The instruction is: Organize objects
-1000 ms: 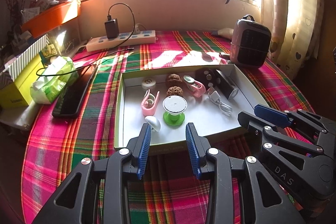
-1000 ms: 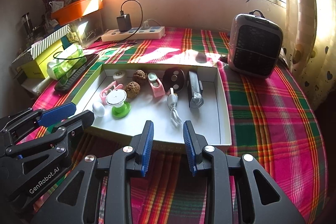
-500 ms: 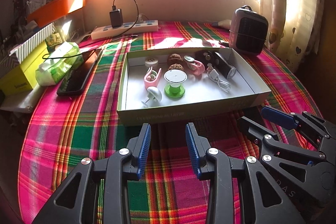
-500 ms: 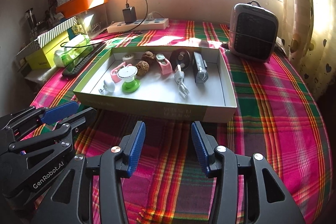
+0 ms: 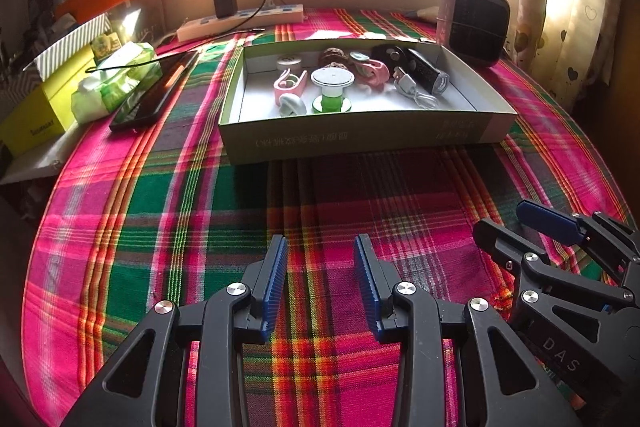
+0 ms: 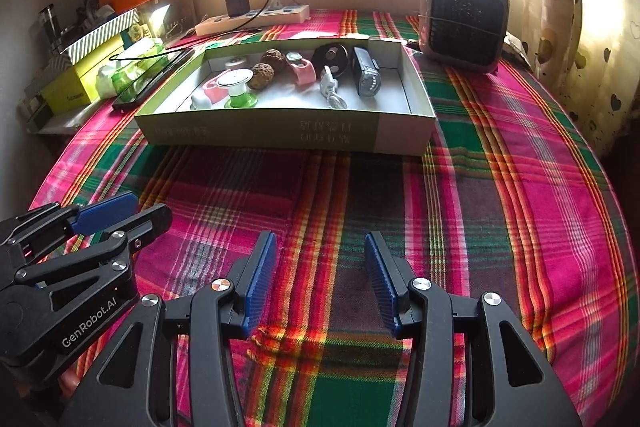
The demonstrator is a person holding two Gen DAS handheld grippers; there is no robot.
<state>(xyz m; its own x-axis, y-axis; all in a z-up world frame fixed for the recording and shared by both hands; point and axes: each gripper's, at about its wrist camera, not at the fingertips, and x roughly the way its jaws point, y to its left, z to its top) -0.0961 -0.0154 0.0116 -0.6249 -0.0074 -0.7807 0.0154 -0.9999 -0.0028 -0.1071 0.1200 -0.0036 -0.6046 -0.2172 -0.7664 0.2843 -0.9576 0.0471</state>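
A shallow cardboard box (image 5: 360,137) (image 6: 280,135) stands on the plaid tablecloth. It holds a green-based spool (image 5: 332,89) (image 6: 239,89), pink clips (image 5: 290,83), two brown walnuts (image 6: 262,71), a white cable (image 5: 416,93) (image 6: 332,93), a black bike light (image 6: 366,73) and other small items. My left gripper (image 5: 320,267) is open and empty, low over the cloth well in front of the box. My right gripper (image 6: 320,267) is open and empty, beside it on the right.
A small heater (image 5: 476,21) (image 6: 464,19) stands at the back right. A power strip with a charger (image 5: 240,19) lies at the back. A phone (image 5: 156,91), a tissue pack (image 5: 112,83) and a yellow box (image 5: 44,107) lie at the left. Curtains hang at the right.
Both grippers have pulled back from the box toward the table's near edge and stay open and empty. The right gripper's jaws have opened a little wider.
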